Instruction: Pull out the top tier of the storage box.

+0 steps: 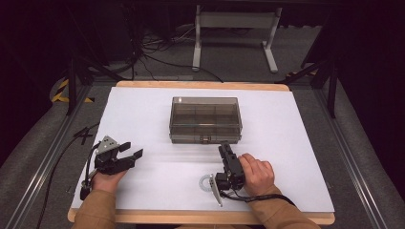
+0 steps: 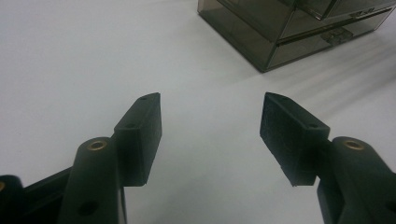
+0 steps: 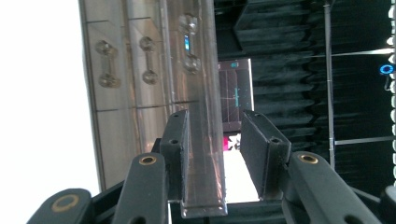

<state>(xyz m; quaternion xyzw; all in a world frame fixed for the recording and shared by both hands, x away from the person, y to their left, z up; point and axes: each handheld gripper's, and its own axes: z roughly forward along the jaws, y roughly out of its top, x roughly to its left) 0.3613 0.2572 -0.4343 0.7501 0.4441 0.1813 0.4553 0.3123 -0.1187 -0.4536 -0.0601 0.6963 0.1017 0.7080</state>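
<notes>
The clear plastic box [image 1: 205,119] at the table's far middle looks light, stiff and slippery, best gripped by its near rim, which stands between the right gripper's [image 1: 226,148] parted, non-pressing jaws.

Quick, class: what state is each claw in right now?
Left claw: open, empty.
Right claw: open, astride the clear box edge, not clamped.
</notes>
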